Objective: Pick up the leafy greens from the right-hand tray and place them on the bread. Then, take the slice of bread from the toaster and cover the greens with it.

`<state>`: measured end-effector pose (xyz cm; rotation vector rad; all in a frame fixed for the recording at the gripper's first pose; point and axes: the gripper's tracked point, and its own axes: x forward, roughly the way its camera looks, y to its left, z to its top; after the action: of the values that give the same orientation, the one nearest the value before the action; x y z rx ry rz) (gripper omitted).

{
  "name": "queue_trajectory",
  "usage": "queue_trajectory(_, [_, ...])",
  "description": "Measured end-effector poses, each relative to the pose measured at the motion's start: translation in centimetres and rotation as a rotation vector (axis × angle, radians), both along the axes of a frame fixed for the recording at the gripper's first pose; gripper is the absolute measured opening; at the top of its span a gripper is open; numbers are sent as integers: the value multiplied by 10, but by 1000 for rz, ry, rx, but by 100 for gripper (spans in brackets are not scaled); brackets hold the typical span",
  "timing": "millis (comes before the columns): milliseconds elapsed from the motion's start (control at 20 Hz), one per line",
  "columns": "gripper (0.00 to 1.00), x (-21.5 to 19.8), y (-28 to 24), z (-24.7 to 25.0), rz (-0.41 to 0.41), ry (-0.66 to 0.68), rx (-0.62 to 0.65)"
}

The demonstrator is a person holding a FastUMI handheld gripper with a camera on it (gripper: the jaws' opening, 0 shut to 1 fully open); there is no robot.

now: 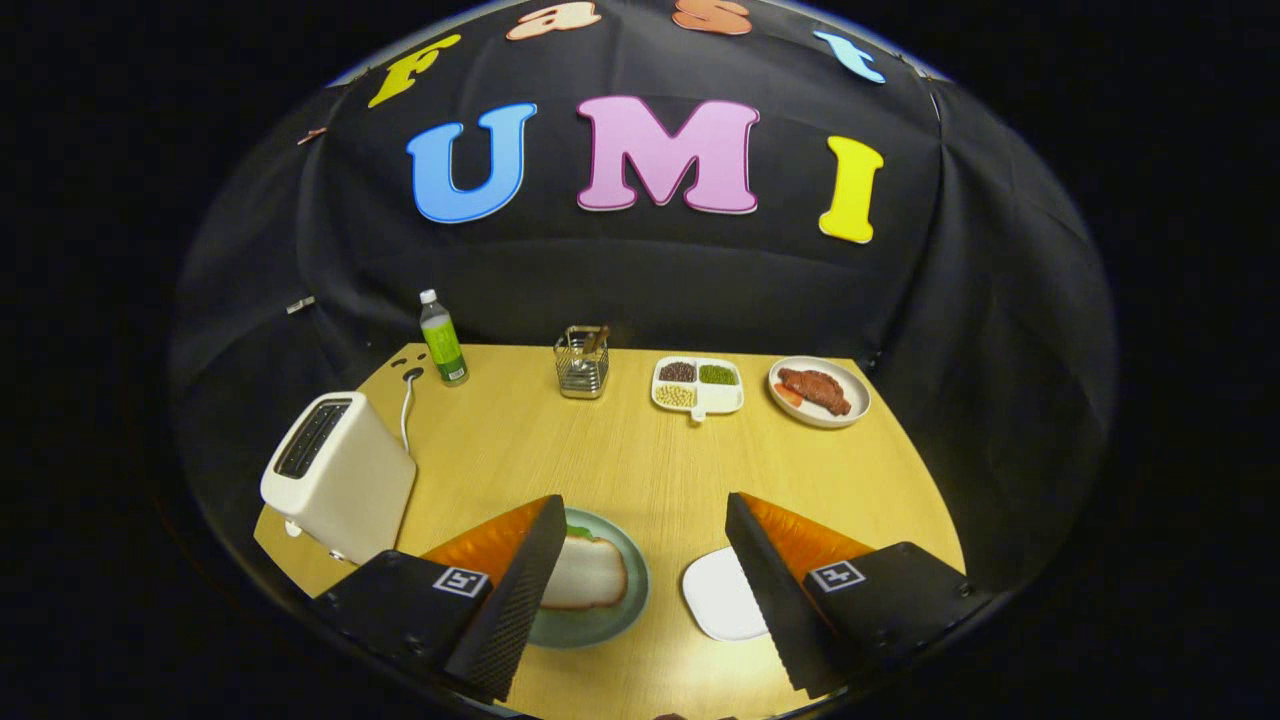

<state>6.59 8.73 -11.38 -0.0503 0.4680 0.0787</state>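
The tongs [640, 590] are held above a wooden counter [640, 460], their two fingers spread wide apart with nothing between them. Each finger carries one small square black-and-white marker tag; no writing on them can be read.

Just ahead of the left finger sits one green plate [600, 610] holding a slice of bread [590, 575], with a sliver of leafy greens [578, 530] peeking out beneath its far edge. By the right finger lies one white tray [720, 595].

One white toaster [335, 475] stands to the left. Along the far edge are one green-labelled bottle [441, 340], label unreadable, one wire holder [582, 362], one divided dish [697, 386] with three kinds of beans, and one plate of meat [819, 391].
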Motion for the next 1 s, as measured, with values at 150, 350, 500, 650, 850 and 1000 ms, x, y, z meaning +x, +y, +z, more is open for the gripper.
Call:
queue_trajectory(150, [99, -11, -8, 60, 42, -137, -11])
queue_trajectory(350, [99, -46, -15, 104, 88, -226, 78])
queue_trajectory(500, [99, -69, -33, 124, 68, -290, 118])
queue_trajectory(650, [99, -87, -50, 145, 20, -369, 139])
queue_trajectory(850, [99, -97, -64, 152, -47, -386, 116])
queue_trajectory(1000, [99, -97, -52, 153, -59, -386, 136])
